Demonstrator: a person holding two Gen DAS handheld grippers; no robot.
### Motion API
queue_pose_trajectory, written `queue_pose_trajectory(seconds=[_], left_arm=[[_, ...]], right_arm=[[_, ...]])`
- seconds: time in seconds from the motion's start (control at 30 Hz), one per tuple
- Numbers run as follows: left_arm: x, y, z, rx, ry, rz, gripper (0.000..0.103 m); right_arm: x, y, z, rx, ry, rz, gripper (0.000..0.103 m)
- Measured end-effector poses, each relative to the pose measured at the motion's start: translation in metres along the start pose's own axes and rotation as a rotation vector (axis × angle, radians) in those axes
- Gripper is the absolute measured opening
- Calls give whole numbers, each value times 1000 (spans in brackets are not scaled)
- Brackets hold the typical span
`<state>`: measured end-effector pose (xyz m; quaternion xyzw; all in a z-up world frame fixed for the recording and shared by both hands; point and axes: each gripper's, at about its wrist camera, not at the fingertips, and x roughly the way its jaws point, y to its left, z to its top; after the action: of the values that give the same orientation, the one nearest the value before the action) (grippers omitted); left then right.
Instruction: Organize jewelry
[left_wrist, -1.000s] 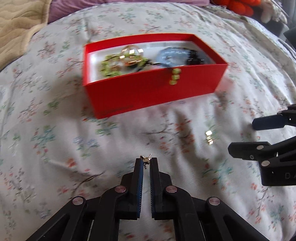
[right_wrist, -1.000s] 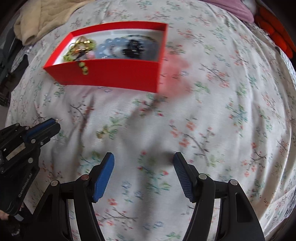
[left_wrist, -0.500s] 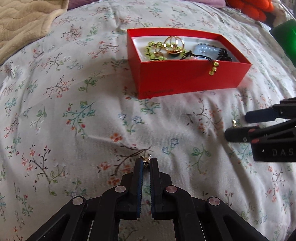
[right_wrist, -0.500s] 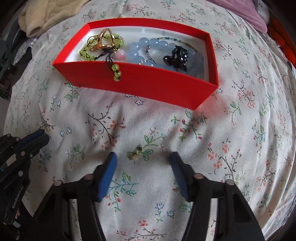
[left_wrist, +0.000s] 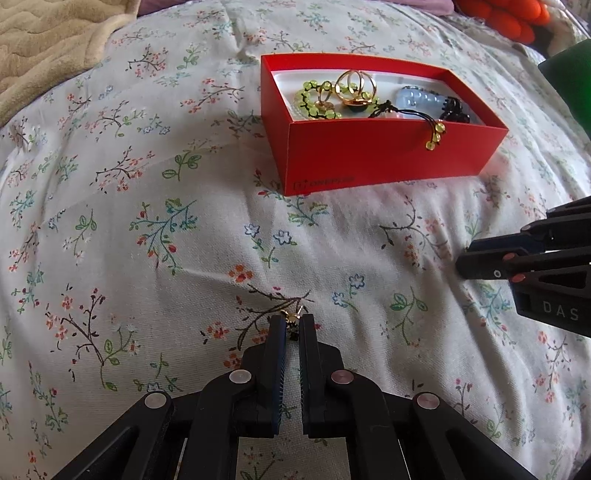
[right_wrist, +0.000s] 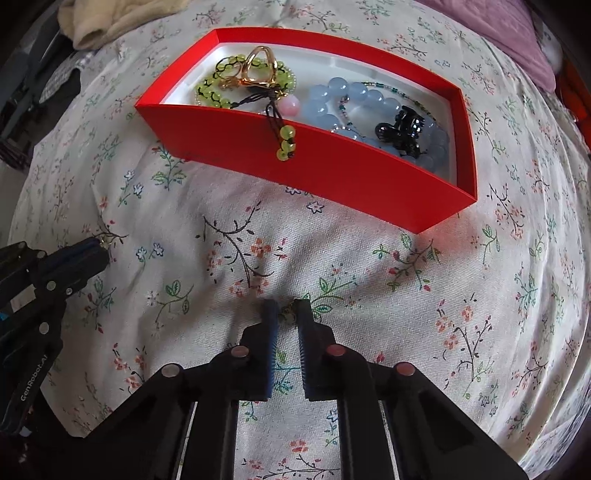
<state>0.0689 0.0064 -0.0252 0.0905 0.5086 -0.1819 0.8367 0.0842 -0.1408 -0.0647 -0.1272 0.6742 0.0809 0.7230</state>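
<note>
Here the left gripper (left_wrist: 291, 325), black with ribbed blue pads, is pinched tight on a tiny gold-coloured earring (left_wrist: 292, 318) that pokes out at its tips, just above the soft cotton bedspread printed with small flower sprigs (left_wrist: 147, 229). The right gripper (right_wrist: 287, 314) is closed down on a second small gold earring (right_wrist: 289, 312), its tips pressed to the same cloth; "DAS" is moulded in pale letters on its body in the left view, and "GenRobot.AI" runs along the left one's side in the right view. Beyond both sits the red cardboard box with a white lining (right_wrist: 332, 173), a faint logo and brand word on its front wall, too dim to read surely. Inside lie a string of glossy yellow-green beads (right_wrist: 212, 92), looped gold rings (right_wrist: 258, 68), a bracelet of round pale-blue beads (right_wrist: 343, 92) and a shiny black claw hair clip (right_wrist: 402, 129); a knotted black cord with three green beads (right_wrist: 286, 142) hangs over the front edge.
</note>
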Motion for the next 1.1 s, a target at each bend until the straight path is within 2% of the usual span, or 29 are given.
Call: queue_pose_trajectory(seconds=[0.33,0.5,0.77,1.1], left_arm=[[-3,5,3,-17,-5,-3,2],[-8,5,10,-35,-23,-11,2],[-18,-3,28,-44,-63,-28,2],[-21,-15,69,-76,-154,-69,2]], right_arm=[[-13,-15,-7,18,-20,31,10],[-28,-20,-8,33,-53,35,10],[-51,-25,-4,55,-112,93,10],[-84,-38,7,108,-259,182,11]])
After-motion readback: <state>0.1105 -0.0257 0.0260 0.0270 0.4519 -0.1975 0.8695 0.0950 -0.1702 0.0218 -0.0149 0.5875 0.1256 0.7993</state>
